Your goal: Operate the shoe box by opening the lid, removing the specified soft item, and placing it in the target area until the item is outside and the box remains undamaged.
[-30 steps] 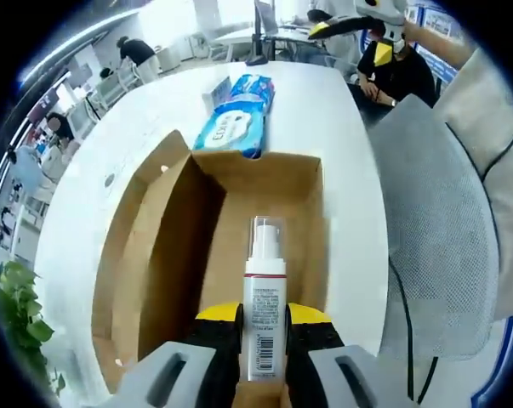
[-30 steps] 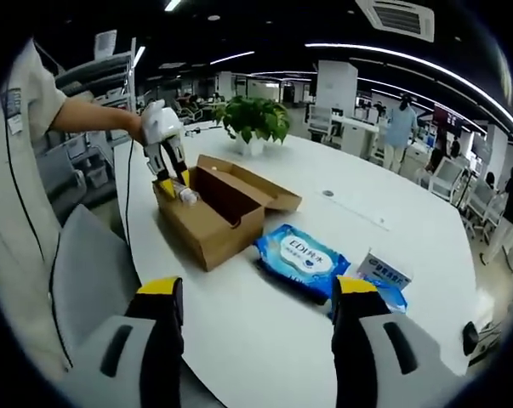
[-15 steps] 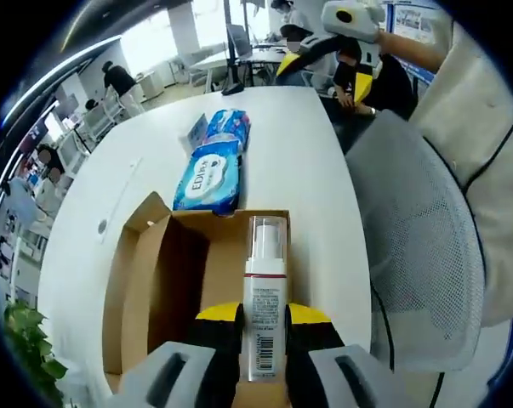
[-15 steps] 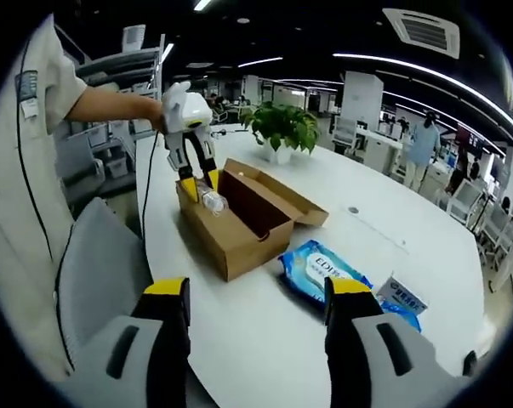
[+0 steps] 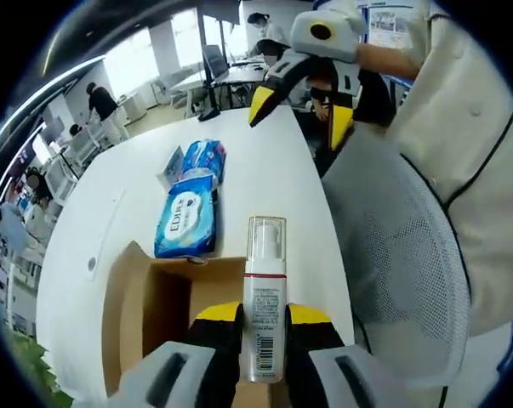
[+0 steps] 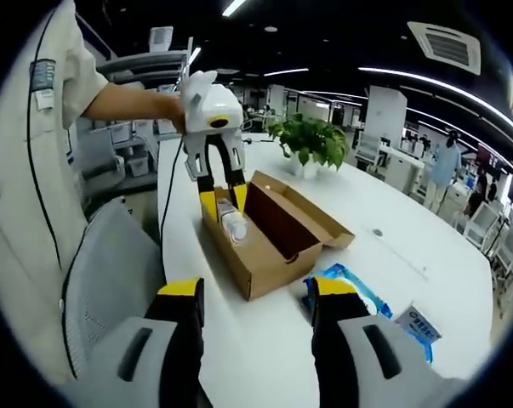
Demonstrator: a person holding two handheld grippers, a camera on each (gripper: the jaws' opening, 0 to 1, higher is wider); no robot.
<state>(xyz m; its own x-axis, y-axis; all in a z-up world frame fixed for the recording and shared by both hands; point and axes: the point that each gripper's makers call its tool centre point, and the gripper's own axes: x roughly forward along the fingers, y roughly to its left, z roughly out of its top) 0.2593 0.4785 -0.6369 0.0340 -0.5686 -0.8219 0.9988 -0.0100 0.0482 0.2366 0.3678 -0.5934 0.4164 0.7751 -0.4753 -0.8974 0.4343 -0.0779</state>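
The left gripper point(image 5: 263, 319) is clamped on a white pump bottle point(image 5: 264, 306), held upright between its jaws just above the open cardboard box point(image 5: 145, 314) on the white table point(image 5: 265, 161). The right gripper point(image 6: 256, 293) hangs empty with jaws apart, well clear of the box. A blue wipes pack point(image 5: 185, 223) lies on the table just beyond the box.

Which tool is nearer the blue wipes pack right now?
Right. The right tool hangs open just short of the blue wipes pack. The left tool is back over the far end of the cardboard box, holding the pump bottle.
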